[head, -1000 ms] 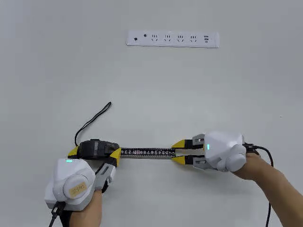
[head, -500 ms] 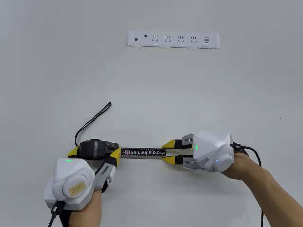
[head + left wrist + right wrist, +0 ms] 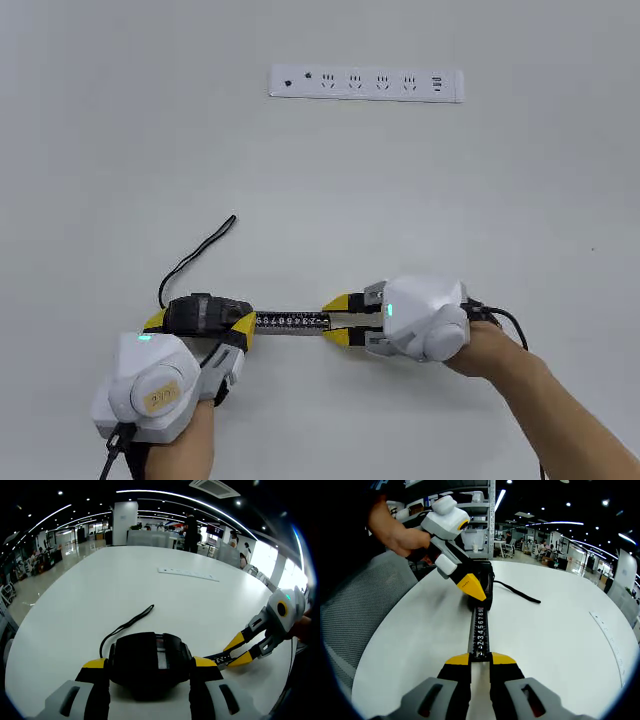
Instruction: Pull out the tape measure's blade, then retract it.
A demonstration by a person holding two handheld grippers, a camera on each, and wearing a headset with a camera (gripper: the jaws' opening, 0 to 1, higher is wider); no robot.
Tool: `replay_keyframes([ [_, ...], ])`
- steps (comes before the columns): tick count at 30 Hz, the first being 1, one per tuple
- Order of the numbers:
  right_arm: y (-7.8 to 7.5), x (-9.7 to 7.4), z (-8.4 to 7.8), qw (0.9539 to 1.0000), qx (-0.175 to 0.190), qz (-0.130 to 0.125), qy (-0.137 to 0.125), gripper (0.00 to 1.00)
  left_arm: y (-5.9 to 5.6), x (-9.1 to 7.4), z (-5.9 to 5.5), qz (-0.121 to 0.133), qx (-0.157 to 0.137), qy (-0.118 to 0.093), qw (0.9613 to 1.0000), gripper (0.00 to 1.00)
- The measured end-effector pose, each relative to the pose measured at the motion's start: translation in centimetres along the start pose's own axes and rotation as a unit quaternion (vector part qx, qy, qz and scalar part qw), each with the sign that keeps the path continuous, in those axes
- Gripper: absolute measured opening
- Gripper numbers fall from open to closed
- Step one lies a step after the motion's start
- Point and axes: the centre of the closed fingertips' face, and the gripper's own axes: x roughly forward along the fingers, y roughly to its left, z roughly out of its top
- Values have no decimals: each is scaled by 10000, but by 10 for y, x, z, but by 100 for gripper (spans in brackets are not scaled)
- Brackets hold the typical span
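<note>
A black tape measure (image 3: 203, 315) lies on the white table, and my left gripper (image 3: 198, 324) is shut on its case (image 3: 150, 659). Its black wrist strap (image 3: 195, 255) trails away toward the far side. A short length of black blade (image 3: 290, 322) with white numbers runs rightward out of the case. My right gripper (image 3: 337, 319) is shut on the blade's end (image 3: 480, 650). In the right gripper view the blade leads straight ahead to the case (image 3: 485, 587), with the left gripper (image 3: 470, 586) clamped on it.
A white power strip (image 3: 365, 83) lies flat at the far side of the table (image 3: 450, 200). The table's rounded edge (image 3: 395, 630) drops off near the person. A mesh chair (image 3: 355, 625) stands beside that edge. An open office floor lies beyond.
My right gripper has moved left toward the case with the blade end still in it, so the exposed blade has grown shorter. The left gripper and case have stayed put.
</note>
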Motion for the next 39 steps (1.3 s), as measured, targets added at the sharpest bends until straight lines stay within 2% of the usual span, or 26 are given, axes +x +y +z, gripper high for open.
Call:
replay_keyframes([
  [18, -2, 35, 24, 9999, -46, 21, -135, 11, 1, 0, 0, -5, -42, 14, 10000, 61],
  [35, -3, 56, 40, 9997, -85, 66, -235, 12, 1, 0, 0, -7, -123, 15, 9999, 61],
  [39, -3, 56, 40, 9997, -88, 67, -237, 12, 1, 0, 0, -6, -125, 15, 9999, 61],
])
